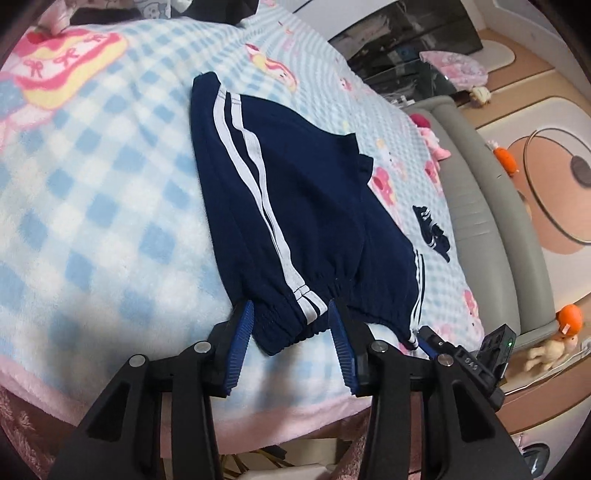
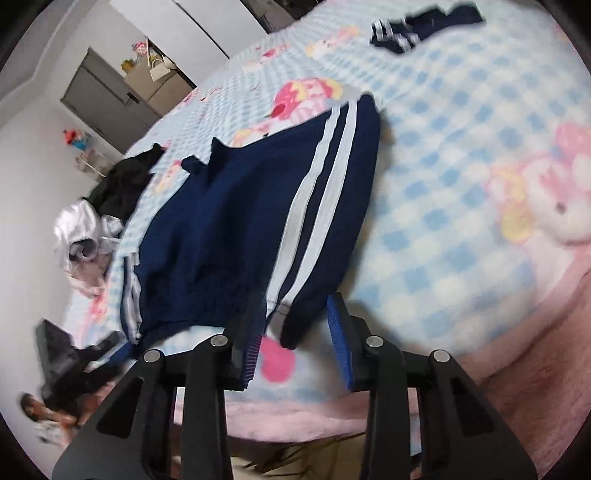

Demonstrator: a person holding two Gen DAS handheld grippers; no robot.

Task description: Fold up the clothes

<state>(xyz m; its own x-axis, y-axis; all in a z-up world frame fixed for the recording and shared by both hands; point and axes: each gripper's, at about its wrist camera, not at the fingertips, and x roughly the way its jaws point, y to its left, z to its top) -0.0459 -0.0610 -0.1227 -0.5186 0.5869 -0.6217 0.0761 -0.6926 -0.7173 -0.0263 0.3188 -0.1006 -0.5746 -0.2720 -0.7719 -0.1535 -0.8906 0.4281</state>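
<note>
While the navy shorts point(image 1: 295, 192) lie mid-frame on the checked blanket point(image 1: 92, 192), both grippers sit w/ jaws released, straddling the elastic waistband. Left gripper point(image 1: 291, 343) brackets the striped corner; right gripper point(image 2: 295, 332) brackets the other striped corner, low centre. Risk: pads close on fleece too, so the blanket lifts w/ the fabric. Thick gathered band could slip, leaving a skewed fold. Another navy garment point(image 2: 417, 27) lies upper right, well apart.

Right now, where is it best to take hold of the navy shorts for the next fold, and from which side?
Probably the gathered waistband of the navy shorts, at its two corners, from the near bed edge: it lies nearest, between the open left gripper fingers, with the right gripper at the other corner.
</note>
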